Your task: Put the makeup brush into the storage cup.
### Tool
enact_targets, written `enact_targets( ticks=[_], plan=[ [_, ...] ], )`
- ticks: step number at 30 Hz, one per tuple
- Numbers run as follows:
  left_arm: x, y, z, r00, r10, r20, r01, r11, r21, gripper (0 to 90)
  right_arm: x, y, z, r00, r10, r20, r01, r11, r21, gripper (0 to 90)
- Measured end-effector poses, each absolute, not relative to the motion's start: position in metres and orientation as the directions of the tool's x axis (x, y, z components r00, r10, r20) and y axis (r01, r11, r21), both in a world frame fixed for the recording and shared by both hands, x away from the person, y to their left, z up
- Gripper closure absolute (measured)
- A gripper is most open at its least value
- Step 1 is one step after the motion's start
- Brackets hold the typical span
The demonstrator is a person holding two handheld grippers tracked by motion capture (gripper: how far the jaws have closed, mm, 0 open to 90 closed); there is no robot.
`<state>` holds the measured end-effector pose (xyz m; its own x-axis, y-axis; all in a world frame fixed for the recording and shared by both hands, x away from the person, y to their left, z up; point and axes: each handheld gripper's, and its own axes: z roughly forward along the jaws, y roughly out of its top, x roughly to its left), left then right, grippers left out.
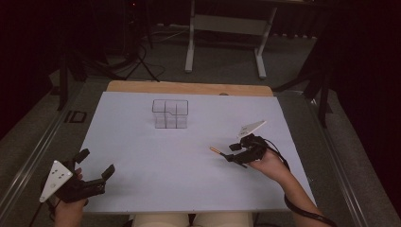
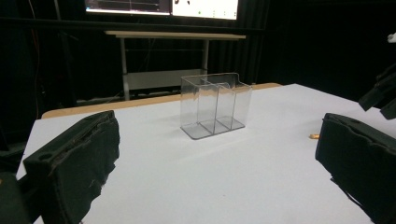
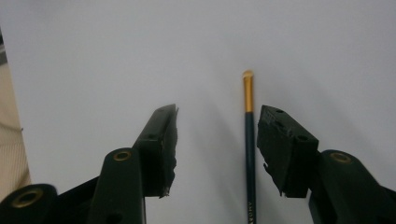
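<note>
A dark green pencil (image 3: 250,154) with a gold end (image 1: 215,150) lies on the white table top (image 1: 156,170), right of the middle. My right gripper (image 1: 231,152) is low over it and open. In the right gripper view (image 3: 218,114) the pencil runs between the two jaws, close beside the right-hand pad (image 3: 280,144); whether they touch is unclear. A clear plastic organiser (image 1: 170,113) with several compartments stands upright toward the far middle (image 2: 215,105). My left gripper (image 1: 97,162) rests at the near left corner, open wide and holding nothing (image 2: 217,137).
The table's wooden far edge (image 1: 189,87) shows beyond the white sheet. A white-legged desk frame (image 1: 227,28) stands on the floor behind, with a monitor (image 2: 161,5) above it. Cables lie on the floor at back left (image 1: 142,61).
</note>
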<state>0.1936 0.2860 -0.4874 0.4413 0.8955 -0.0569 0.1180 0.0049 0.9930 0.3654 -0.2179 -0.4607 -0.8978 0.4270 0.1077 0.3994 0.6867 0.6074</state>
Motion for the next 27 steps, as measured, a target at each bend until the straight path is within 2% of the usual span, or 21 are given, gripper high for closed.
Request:
enact_targets(
  ticks=[20, 27],
  plan=[
    [0.193, 0.286, -0.489, 0.442, 0.895, -0.056, 0.121, 0.002, 0.993, 0.7, 0.39, -0.188, -0.48, -0.899, 0.437, 0.024, 0.409, 0.819, 0.404, 54.9],
    [0.192, 0.287, -0.488, 0.44, 0.896, -0.057, 0.12, 0.005, 0.993, 0.7, 0.398, -0.176, -0.485, -0.906, 0.422, 0.032, 0.405, 0.843, 0.355, 58.8]
  ],
)
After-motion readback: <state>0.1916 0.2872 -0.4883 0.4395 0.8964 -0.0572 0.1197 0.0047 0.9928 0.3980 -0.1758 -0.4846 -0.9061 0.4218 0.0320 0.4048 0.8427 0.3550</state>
